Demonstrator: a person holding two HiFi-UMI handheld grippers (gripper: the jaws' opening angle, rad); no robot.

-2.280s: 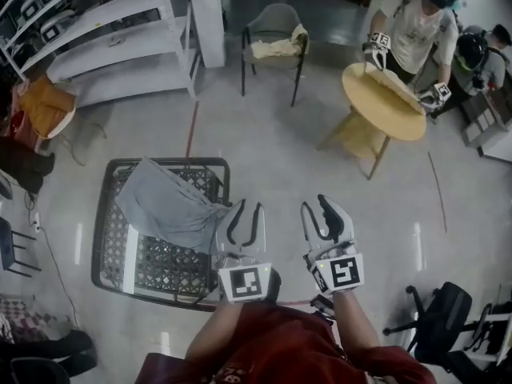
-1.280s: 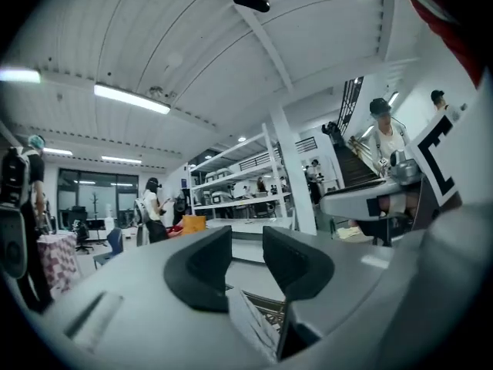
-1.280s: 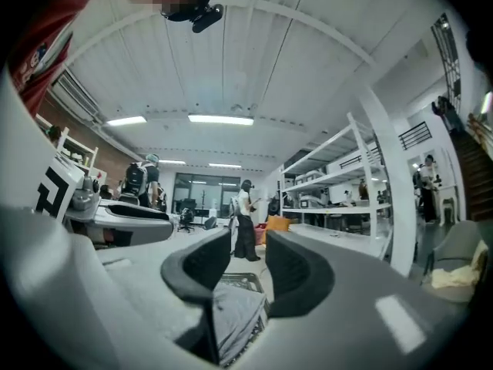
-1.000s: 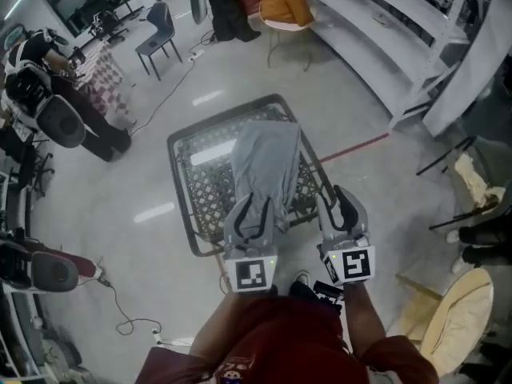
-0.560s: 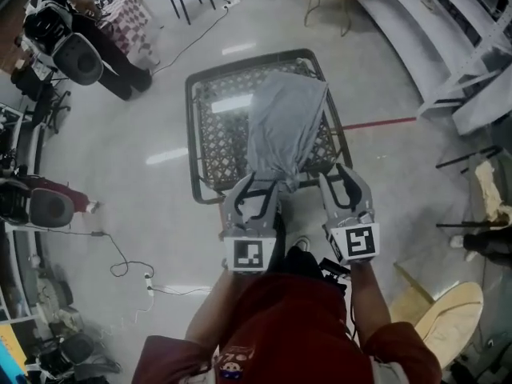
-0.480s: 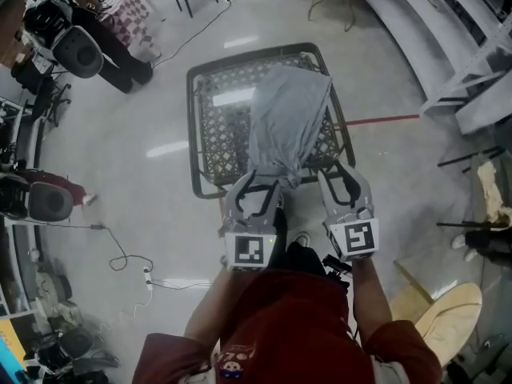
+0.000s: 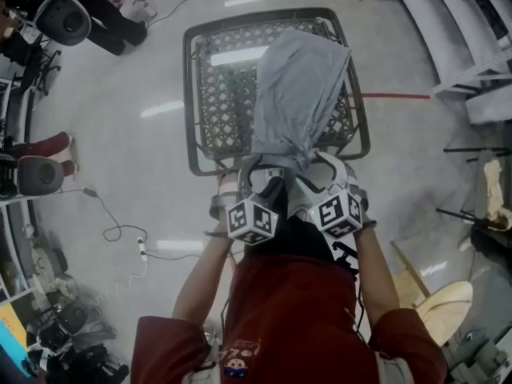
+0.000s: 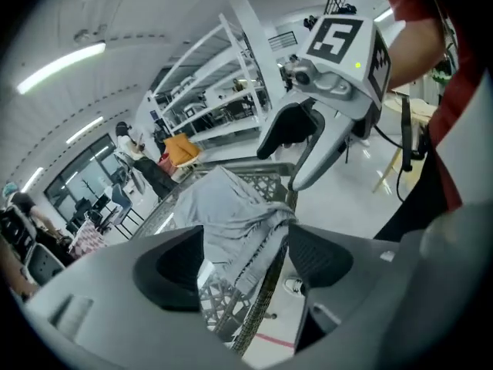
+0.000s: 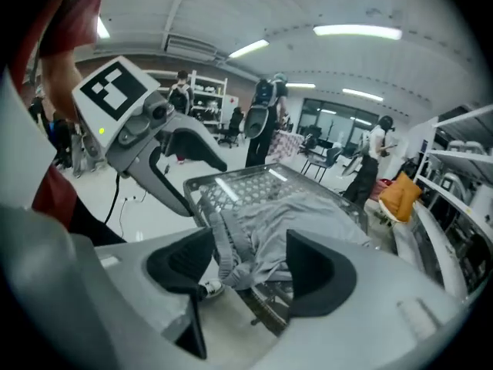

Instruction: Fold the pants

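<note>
**Fold the pants: the grasp step.** The grey pants (image 7: 302,86) lie lengthwise on the mesh counter (image 7: 210,94), on its right half. Their far end is spread flat, and their near end is gathered into a bunch that droops over the near rim. I hold both tools close together, just near of that bunch. The left hand-held gripper (image 7: 258,173) and the right hand-held gripper (image 7: 322,169) are both released, and their jaws have just been opening. In the left gripper view the bunch (image 8: 235,226) shows through the gap of that gripper (image 8: 246,262) with no pad pressing on it. The right gripper view shows the same for its gripper (image 9: 250,267), where a ribbed band of the cloth (image 9: 231,245) curls at the rim; I take this for the waistband, though I cannot be sure. To do the step well, I judge that each tool should go to its own side of the gathered end, left corner and right corner, not both into the middle. Each should push in until the band sits deep between the pads. I would close on cloth only, since the mesh wire lies directly under the bunch and is easily caught. All layers should be taken, so that the end can be drawn out flat and square.
</note>
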